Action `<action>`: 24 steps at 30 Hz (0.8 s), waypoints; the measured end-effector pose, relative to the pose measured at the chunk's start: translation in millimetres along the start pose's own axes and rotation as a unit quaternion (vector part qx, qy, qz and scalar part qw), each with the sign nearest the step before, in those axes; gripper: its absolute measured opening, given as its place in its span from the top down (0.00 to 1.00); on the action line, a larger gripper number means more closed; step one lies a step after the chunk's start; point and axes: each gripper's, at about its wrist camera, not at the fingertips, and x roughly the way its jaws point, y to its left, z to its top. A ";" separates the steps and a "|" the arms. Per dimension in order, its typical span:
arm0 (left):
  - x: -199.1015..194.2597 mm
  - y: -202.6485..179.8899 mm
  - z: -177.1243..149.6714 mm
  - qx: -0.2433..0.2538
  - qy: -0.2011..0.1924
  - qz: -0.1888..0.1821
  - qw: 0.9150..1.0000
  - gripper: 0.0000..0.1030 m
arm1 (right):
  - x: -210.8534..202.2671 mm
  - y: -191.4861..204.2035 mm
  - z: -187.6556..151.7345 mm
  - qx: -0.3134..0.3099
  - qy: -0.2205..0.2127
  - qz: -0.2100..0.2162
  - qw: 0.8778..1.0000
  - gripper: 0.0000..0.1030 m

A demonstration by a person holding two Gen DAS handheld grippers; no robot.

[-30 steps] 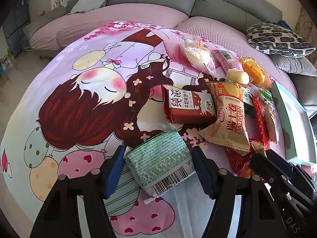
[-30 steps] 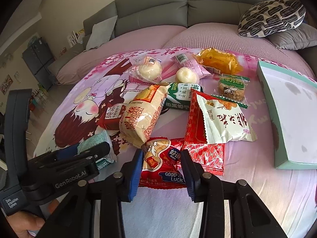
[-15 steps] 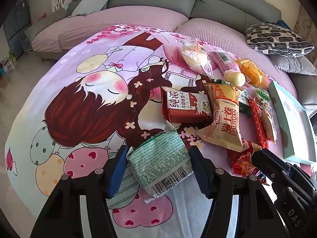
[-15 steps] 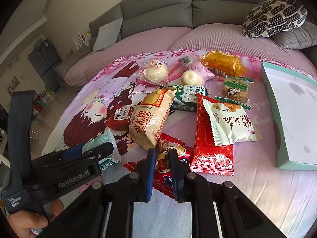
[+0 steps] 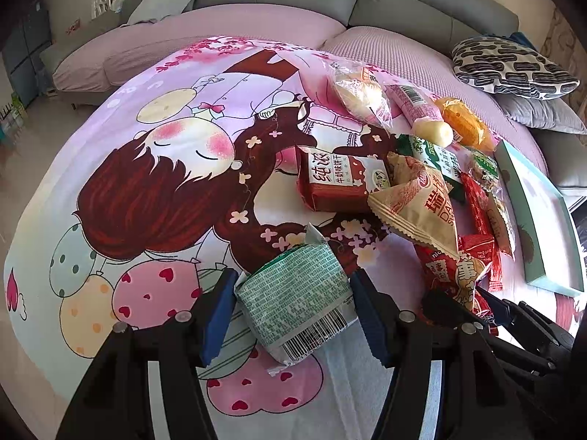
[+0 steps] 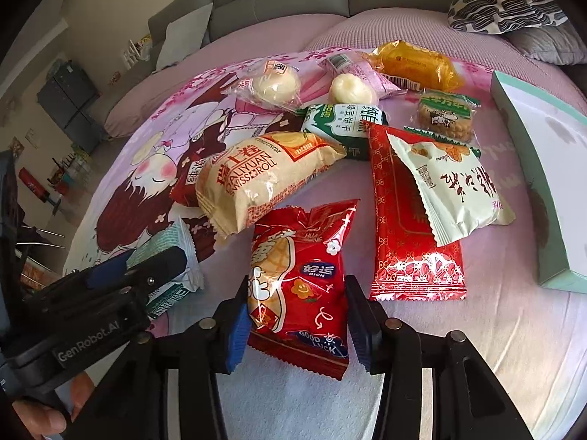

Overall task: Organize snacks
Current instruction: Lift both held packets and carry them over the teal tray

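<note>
My left gripper [image 5: 293, 315] is shut on a green printed packet [image 5: 293, 293], blue pads against its two sides, low over the cartoon bedspread [image 5: 146, 183]. The right gripper [image 6: 297, 326] is down at the bed. Its jaws are opening, and a shiny red snack packet [image 6: 297, 267] lies flat between them, loose. In the right wrist view the left gripper [image 6: 110, 293] shows at the lower left with the green packet [image 6: 172, 249] in it. The other snacks lie in a heap beyond both grippers.
A tan Swiss roll packet [image 6: 264, 179], a flat red patterned packet [image 6: 411, 249], a pale packet [image 6: 451, 187], a green biscuit pack [image 6: 341, 124], wrapped buns [image 6: 275, 84] and an orange cake [image 6: 414, 62] crowd the middle. A teal box [image 6: 543, 168] lies right. A hand [image 6: 40, 414] holds the left gripper.
Half a second ago the right jaws were pinched tight on the red packet's end; now they stand apart around it and the gripper has sunk. The left gripper keeps its hold, unmoved.
</note>
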 end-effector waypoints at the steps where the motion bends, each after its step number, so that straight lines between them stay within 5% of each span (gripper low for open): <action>1: -0.2 0.3 -0.1 0.000 0.000 0.000 1.000 0.38 | -0.8 0.6 0.0 0.000 -0.001 -0.001 1.000 0.53; 11: -13.7 0.1 1.6 -0.001 -0.015 0.002 1.000 0.38 | -24.5 -11.6 2.6 0.020 -0.026 0.000 0.999 0.60; 24: -58.2 -35.3 28.3 0.011 -0.069 -0.020 0.997 0.38 | -85.8 -38.9 13.1 0.053 -0.122 0.005 0.991 0.60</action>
